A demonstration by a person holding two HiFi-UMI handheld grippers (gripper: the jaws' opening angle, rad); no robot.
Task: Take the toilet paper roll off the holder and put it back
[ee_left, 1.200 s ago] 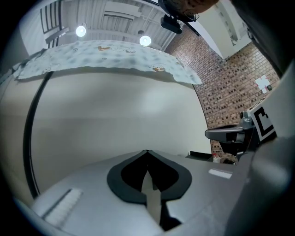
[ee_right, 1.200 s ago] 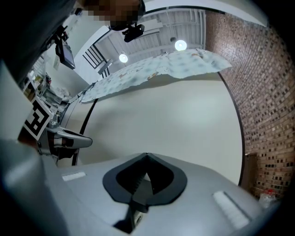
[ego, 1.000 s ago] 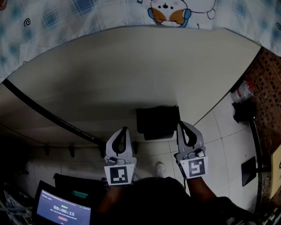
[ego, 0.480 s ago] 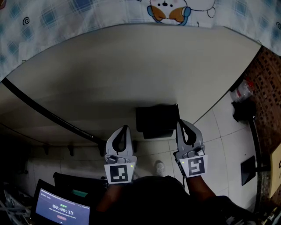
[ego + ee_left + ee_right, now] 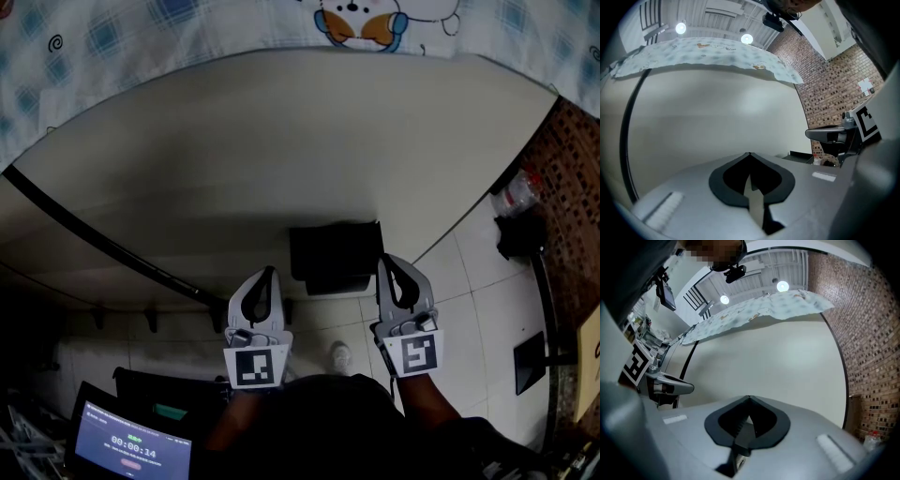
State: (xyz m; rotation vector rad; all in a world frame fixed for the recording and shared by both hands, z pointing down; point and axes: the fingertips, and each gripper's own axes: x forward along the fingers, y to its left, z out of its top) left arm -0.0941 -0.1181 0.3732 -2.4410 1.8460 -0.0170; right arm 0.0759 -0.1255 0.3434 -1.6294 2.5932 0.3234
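Observation:
No toilet paper roll shows in any view. A black box-shaped fitting (image 5: 336, 258) sits on the pale wall (image 5: 281, 150), and whether it is the holder I cannot tell. My left gripper (image 5: 269, 273) is just left of and below it, jaws shut with nothing between them. My right gripper (image 5: 383, 261) is at the box's right edge, also shut and empty. In the left gripper view the closed tip (image 5: 750, 153) points at the bare wall, with the right gripper (image 5: 834, 136) off to the side. The right gripper view shows its closed tip (image 5: 750, 397) and the left gripper (image 5: 670, 386).
A patterned cloth with a cartoon print (image 5: 281, 23) hangs along the top of the wall. A black cable (image 5: 103, 244) runs diagonally across the wall. A brick wall (image 5: 572, 178) and a clear plastic item (image 5: 517, 195) are at right. A screen with a timer (image 5: 131, 450) sits low left.
Neither gripper has moved, and both have stayed shut. Only the timer on the screen has ticked on.

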